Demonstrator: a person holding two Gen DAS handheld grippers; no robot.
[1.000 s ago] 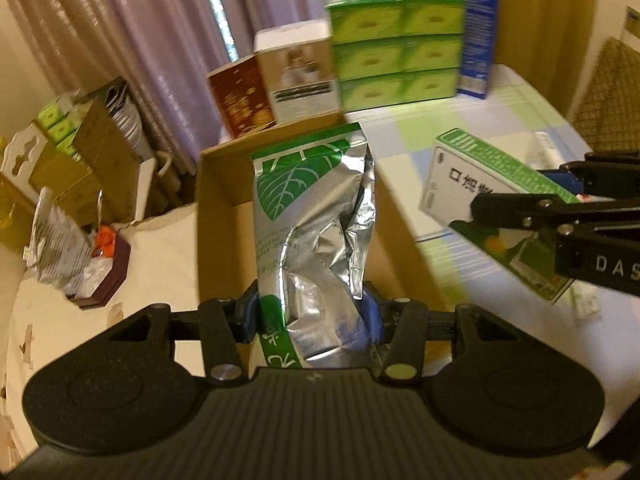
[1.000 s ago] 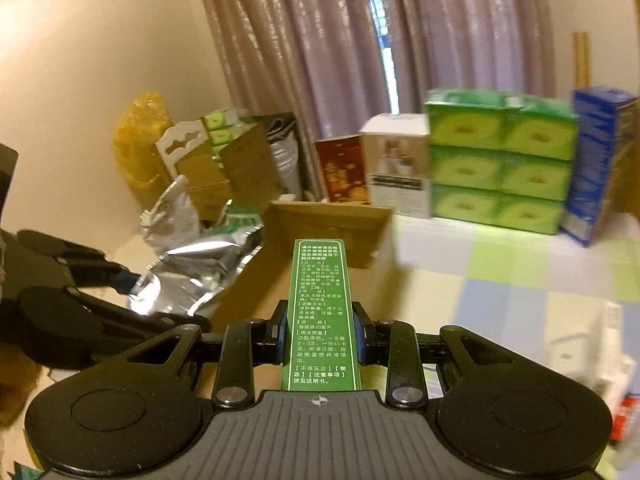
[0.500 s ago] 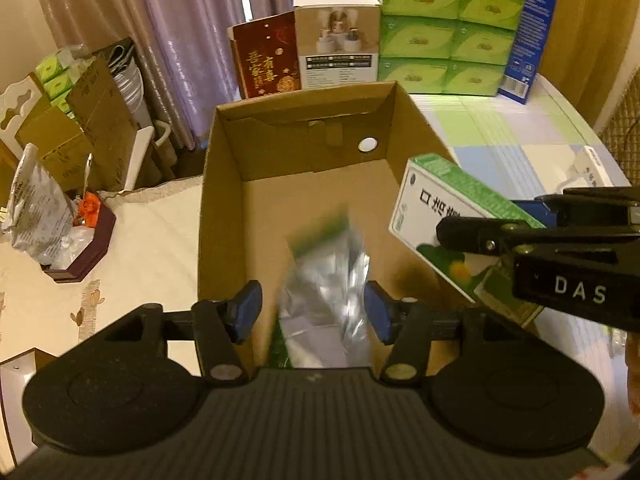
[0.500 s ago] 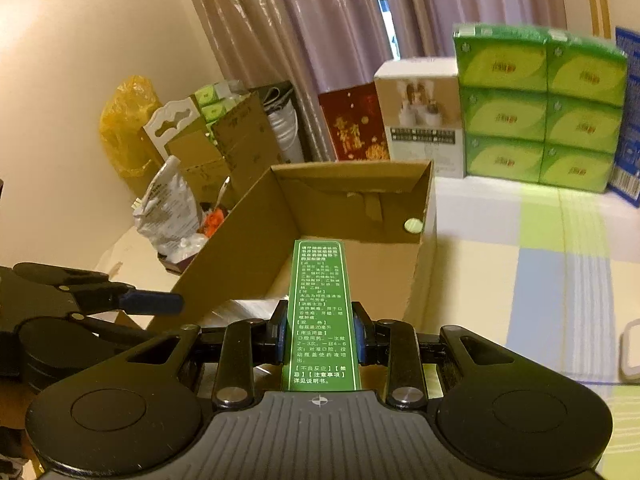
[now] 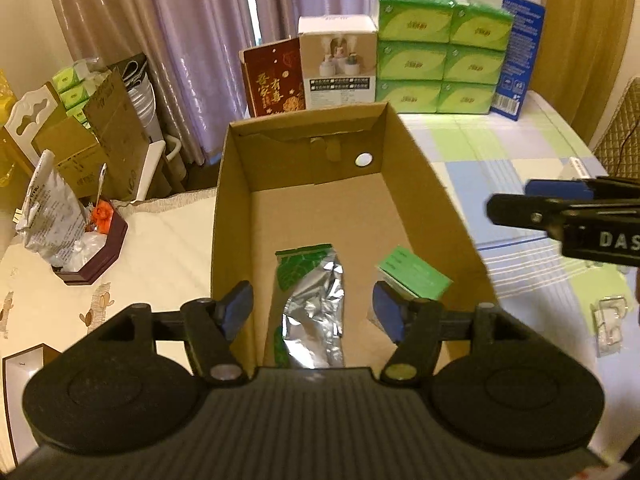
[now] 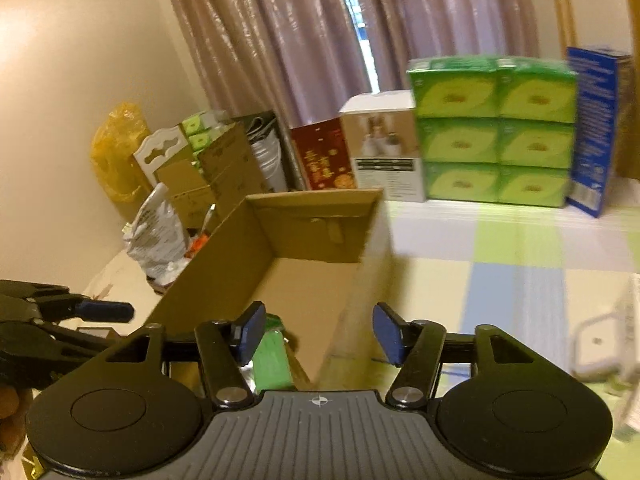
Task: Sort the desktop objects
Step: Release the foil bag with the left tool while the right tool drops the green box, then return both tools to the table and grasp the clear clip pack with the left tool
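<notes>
Checked tablecloth (image 5: 500, 152); corrugated cardboard box (image 5: 440, 200) holds crinkled foil pouch (image 5: 316, 300), green carton (image 5: 416, 278)

We identify a home: drawn curtains (image 5: 168, 40), checked tablecloth (image 5: 500, 152), stacked tissue packs (image 5: 440, 48) at the far table edge.

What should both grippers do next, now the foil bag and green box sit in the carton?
Probably lift both clear: the foil bag and green box lie loose in the carton, while the left gripper and right gripper are opening, gripping nothing.
</notes>
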